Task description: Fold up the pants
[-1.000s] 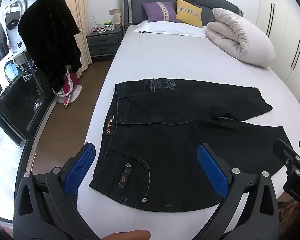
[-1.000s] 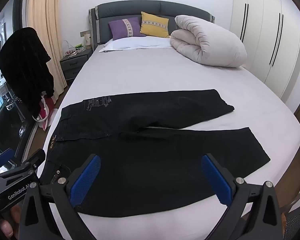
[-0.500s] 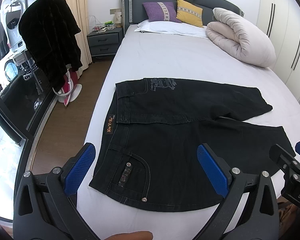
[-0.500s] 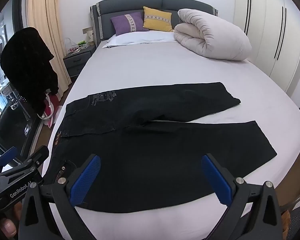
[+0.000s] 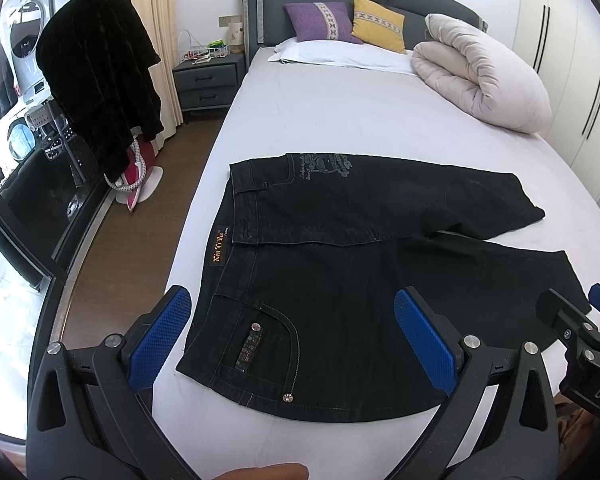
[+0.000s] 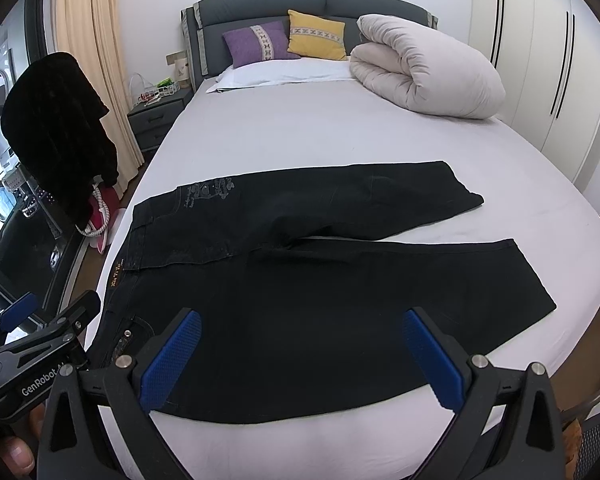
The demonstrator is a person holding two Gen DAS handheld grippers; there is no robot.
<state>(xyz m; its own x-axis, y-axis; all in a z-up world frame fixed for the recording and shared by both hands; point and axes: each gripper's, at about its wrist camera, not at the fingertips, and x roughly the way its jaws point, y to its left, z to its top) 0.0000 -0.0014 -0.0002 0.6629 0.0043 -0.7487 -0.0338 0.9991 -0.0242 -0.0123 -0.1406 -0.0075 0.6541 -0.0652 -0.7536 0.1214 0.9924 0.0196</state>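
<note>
Black jeans [image 5: 340,292] lie flat across the foot of the bed [image 5: 340,120], waistband toward the nightstand [image 5: 208,84], legs splayed for folding. Left gripper [image 5: 292,336] and right gripper [image 6: 300,356] hover over the near leg, both spread wide, empty.

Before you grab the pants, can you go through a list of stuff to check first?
1. Left gripper jaws open: ok.
2. Right gripper jaws open: ok.
3. Both empty, nothing pinched: ok.
4. Black pants spread out on the bed: ok, though the far leg overlaps the near one at the crotch.
5. Folded duvet away from the pants: ok.
6. Near edge of the pants within reach: cannot tell, but it lies close below both grippers.
</note>
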